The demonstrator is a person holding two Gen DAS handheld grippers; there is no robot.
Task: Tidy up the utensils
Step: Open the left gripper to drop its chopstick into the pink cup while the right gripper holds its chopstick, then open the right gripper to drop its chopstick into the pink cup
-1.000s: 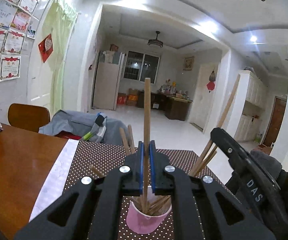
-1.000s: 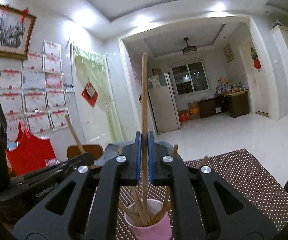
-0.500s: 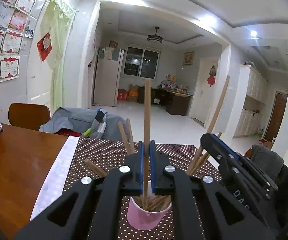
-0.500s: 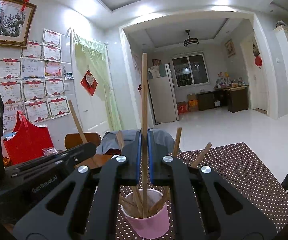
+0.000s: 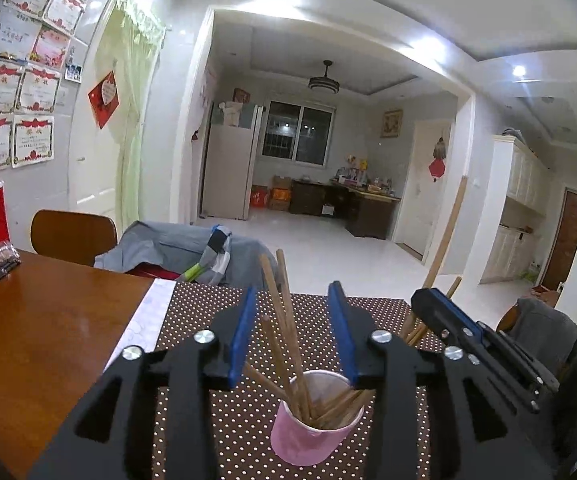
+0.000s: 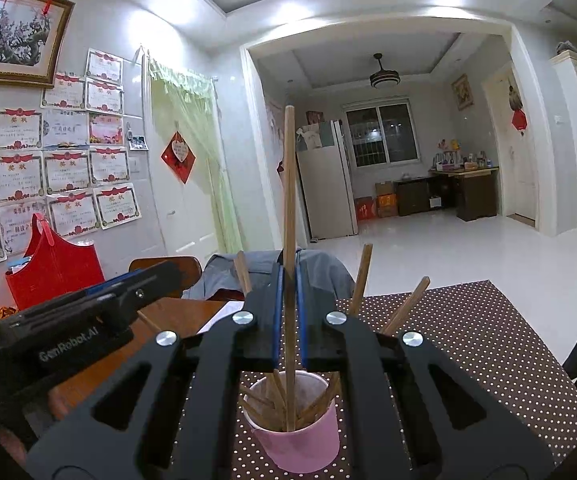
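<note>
1. Pink paper cup [image 5: 312, 424] stands upright on the dotted brown mat [image 5: 224, 420] on the wooden desk [image 5: 40, 340], below and between both grippers.
2. Cup holds a bunch of wooden chopsticks [image 5: 288, 344], leaning at mixed angles, tips down in the cup, tops fanned out above the rim.
3. Left gripper [image 5: 294, 334]: jaws wide apart, blue pads on either side of the leaning sticks, touching none that I can see.
4. Right gripper [image 6: 288, 312]: jaws nearly together, clamped on one upright chopstick [image 6: 289, 184] whose lower end sits inside the cup [image 6: 300, 436] among the rest.
5. Left wrist view only: the right gripper [image 5: 472, 340] seen from the side at the right edge, its chopstick [image 5: 446, 232] rising slanted; a white paper strip [image 5: 144, 320] along the mat's left edge; a small clear packet [image 5: 2, 256] on the desk at far left.
6. Right wrist view only: the left gripper [image 6: 100, 308] body at left with "GenRobot.AI" lettering; a red bag [image 6: 54, 264] against the wall; a framed blossom picture [image 6: 12, 36].
7. Both views: brown chair [image 5: 74, 236] behind the desk, grey garment [image 5: 180, 248] draped beside it.
</note>
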